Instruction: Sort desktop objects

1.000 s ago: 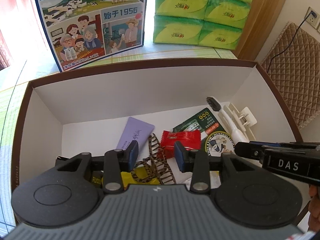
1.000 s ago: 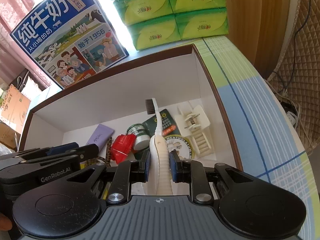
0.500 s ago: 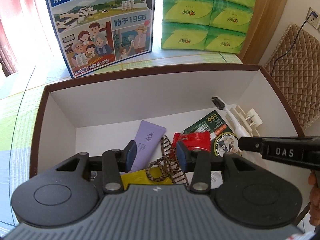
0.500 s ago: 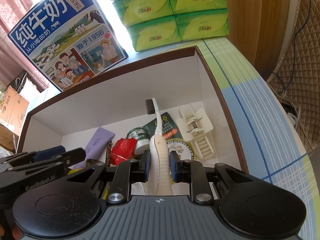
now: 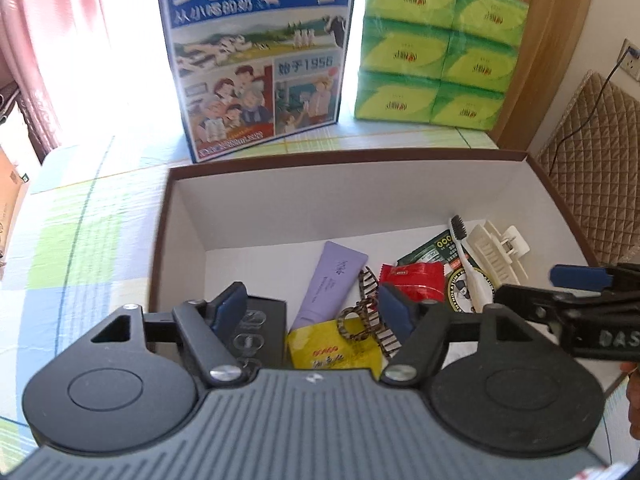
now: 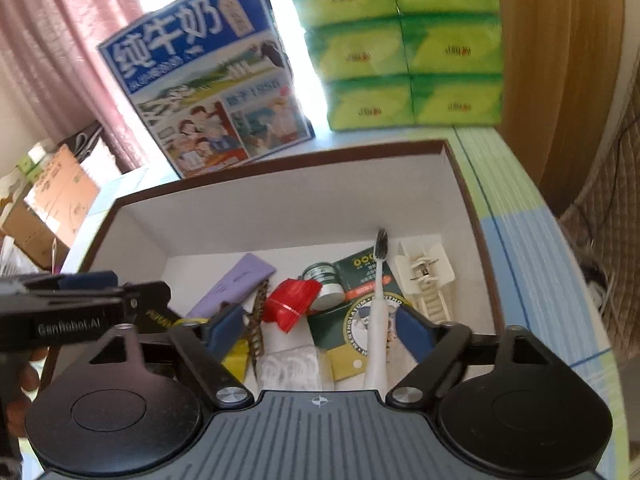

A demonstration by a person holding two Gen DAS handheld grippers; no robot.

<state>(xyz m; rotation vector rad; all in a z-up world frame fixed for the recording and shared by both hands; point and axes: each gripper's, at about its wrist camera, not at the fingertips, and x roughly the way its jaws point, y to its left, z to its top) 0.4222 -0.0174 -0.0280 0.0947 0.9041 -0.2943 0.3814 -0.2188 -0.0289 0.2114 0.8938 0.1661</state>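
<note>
Just let go of the toothbrush (image 6: pixel 378 320) with the right gripper (image 6: pixel 318 330) — had it pinched tight half a second back, now spread wide with nothing in it. Left the white handle lying loose in the brown box (image 6: pixel 280 156), just under and ahead of that gripper, a bit right of centre, bristles pointing away toward the far wall. Resting across the green packets there, right next to the cream hair clip (image 6: pixel 426 280) further to the right. Can't tell for sure whether it's fully settled or propped on the clutter.

Same story with the left gripper (image 5: pixel 312 306) — opened wider than a second ago, holding nothing, and pulled back a little from the box. Hovering over the near end, with the leopard-print hair claw (image 5: pixel 364 316) and yellow sachet (image 5: pixel 332 348) directly below between the fingers, and the purple tube (image 5: pixel 332 284) and red packet (image 5: pixel 416 280) just ahead.

So, probably one more item sorted. Nothing loose spotted on the checked counter (image 5: pixel 80 220) in these views, only the milk carton (image 5: pixel 260 60) and green tissue packs (image 5: pixel 436 48) well beyond the box. Looks close to done, or time to go hunting for the next thing out of frame.
</note>
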